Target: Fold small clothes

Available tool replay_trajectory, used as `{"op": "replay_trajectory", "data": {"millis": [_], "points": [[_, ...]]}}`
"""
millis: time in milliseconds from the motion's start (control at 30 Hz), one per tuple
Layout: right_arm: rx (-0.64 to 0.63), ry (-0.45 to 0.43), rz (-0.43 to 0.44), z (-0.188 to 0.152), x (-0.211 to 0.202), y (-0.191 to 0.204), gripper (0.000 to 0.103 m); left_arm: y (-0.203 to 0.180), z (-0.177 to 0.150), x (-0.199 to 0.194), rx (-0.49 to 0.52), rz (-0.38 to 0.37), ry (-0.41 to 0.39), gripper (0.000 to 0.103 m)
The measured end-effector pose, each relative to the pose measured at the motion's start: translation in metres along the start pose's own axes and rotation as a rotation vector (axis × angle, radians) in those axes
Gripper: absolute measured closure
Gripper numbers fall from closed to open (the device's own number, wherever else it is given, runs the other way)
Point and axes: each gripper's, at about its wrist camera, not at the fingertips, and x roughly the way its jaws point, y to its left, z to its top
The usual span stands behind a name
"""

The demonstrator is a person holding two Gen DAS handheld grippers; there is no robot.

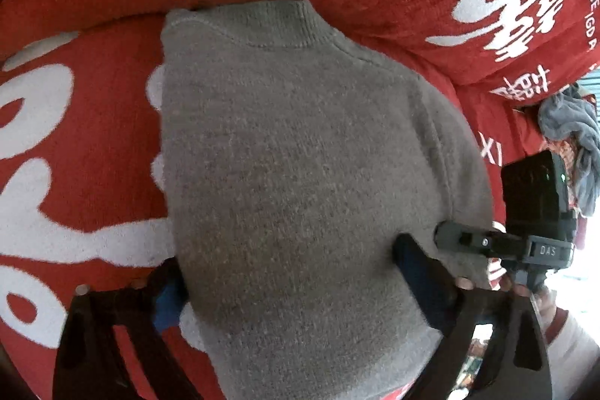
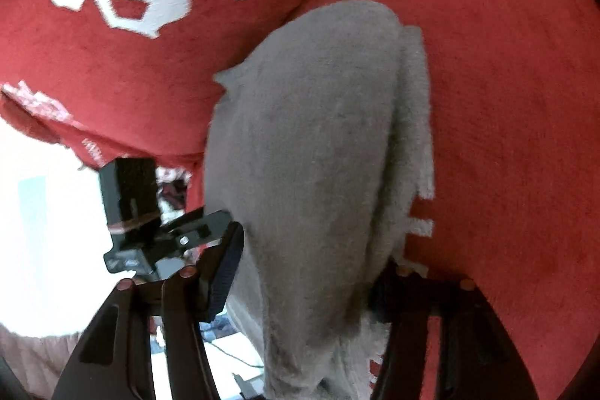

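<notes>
Two grippers on one grey sweater point(image 1: 300, 175) – it lies flat on red blanket point(image 1: 93, 156), collar away. Left gripper point(image 1: 288, 283): jaws wide, straddling hem, pads not seen pressing. Right gripper point(image 2: 300, 287): narrower, clamped on sweater's bunched edge – other gripper's body visible at far left.
</notes>
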Motion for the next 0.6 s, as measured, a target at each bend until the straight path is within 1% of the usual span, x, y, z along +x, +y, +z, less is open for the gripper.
{"op": "replay_trajectory", "data": {"millis": [67, 100, 133, 167, 233, 267, 333, 467, 600], "points": [[0.028, -0.027, 0.035, -0.005, -0.004, 0.002, 0.069, 0.0, -0.005, -0.009, 0.0, -0.02, -0.028, 0.033], [0.029, -0.037, 0.053, -0.007, -0.006, 0.005, 0.07, 0.001, -0.007, -0.014, -0.001, -0.032, -0.037, 0.039], [0.027, -0.046, 0.079, -0.01, -0.009, 0.012, 0.071, 0.004, -0.008, -0.019, -0.002, -0.046, -0.044, 0.049], [0.022, -0.051, 0.087, -0.013, -0.01, 0.018, 0.071, 0.007, -0.01, -0.025, -0.005, -0.071, -0.049, 0.054], [0.01, -0.063, 0.09, -0.019, -0.013, 0.032, 0.071, 0.013, -0.015, -0.038, -0.013, -0.12, -0.06, 0.054], [0.006, -0.069, 0.097, -0.024, -0.014, 0.038, 0.071, 0.014, -0.018, -0.045, -0.008, -0.126, -0.066, 0.054], [0.007, -0.083, 0.116, -0.035, -0.018, 0.052, 0.071, 0.016, -0.024, -0.059, 0.011, -0.131, -0.078, 0.054], [0.0, -0.099, 0.14, -0.057, -0.024, 0.076, 0.071, 0.018, -0.046, -0.097, 0.052, -0.131, -0.108, 0.054], [-0.002, -0.099, 0.165, -0.082, -0.013, 0.103, 0.071, 0.028, -0.071, -0.134, 0.07, -0.11, -0.13, 0.054]]}}
